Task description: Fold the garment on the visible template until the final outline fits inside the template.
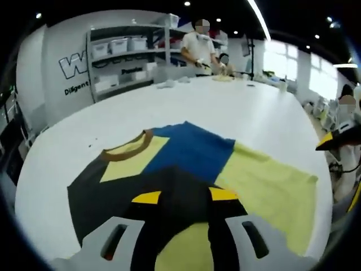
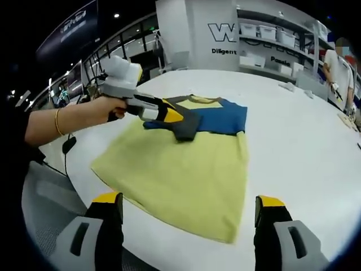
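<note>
The T-shirt point(image 2: 192, 164), yellow, blue and dark grey, lies on the white counter point(image 2: 299, 141); the left gripper point(image 2: 179, 121) has its jaws pressed together, pinching the dark sleeve point(image 1: 175, 192) folded over the shirt's body; the right gripper point(image 2: 189, 217) has its jaws spread, the yellow hem just ahead between them.

The yellow, blue and black short-sleeved shirt point(image 2: 192, 164) is lying flat on the round white table point(image 2: 304, 147), shelving racks point(image 1: 127, 59) standing behind.
</note>
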`<state>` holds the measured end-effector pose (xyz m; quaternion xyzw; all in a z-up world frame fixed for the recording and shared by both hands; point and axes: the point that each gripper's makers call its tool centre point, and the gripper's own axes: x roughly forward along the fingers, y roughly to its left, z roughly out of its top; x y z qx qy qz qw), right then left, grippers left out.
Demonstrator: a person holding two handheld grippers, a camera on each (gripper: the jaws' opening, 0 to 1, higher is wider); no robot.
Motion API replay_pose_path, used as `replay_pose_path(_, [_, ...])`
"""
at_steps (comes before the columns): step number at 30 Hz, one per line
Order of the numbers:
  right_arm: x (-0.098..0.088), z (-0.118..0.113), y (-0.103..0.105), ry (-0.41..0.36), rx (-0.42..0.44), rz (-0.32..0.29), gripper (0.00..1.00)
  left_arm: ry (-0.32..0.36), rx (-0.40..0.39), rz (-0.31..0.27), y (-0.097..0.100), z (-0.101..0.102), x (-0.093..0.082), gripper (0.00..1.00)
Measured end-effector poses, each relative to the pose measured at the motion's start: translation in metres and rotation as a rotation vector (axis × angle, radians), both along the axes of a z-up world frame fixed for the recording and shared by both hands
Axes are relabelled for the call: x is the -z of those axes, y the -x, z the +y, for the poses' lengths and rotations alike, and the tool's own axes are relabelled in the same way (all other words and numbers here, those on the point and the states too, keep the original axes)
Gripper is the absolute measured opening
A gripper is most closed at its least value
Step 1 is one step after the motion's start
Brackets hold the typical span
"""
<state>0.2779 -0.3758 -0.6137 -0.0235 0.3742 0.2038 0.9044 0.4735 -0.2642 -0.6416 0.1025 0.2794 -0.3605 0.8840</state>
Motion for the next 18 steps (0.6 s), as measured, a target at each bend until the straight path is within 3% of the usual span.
replay_pose_path(5, [-0.002, -0.001, -0.001, -0.003, 0.006, -0.008, 0.95, -0.012, -0.014, 0.065, -0.001, 0.007, 0.018, 0.18])
replay_pose_path(9, [-0.001, -0.003, 0.001, -0.005, 0.017, -0.003, 0.95, 0.0, -0.038, 0.11, 0.0, 0.01, 0.024, 0.18])
replay_pose_path(14, [0.001, -0.005, 0.003, -0.003, 0.022, 0.001, 0.95, -0.017, -0.052, 0.113, -0.001, 0.014, 0.028, 0.14])
replay_pose_path(18, [0.001, -0.008, 0.003, 0.001, 0.03, 0.001, 0.94, -0.039, -0.055, 0.106, -0.002, 0.016, 0.029, 0.05])
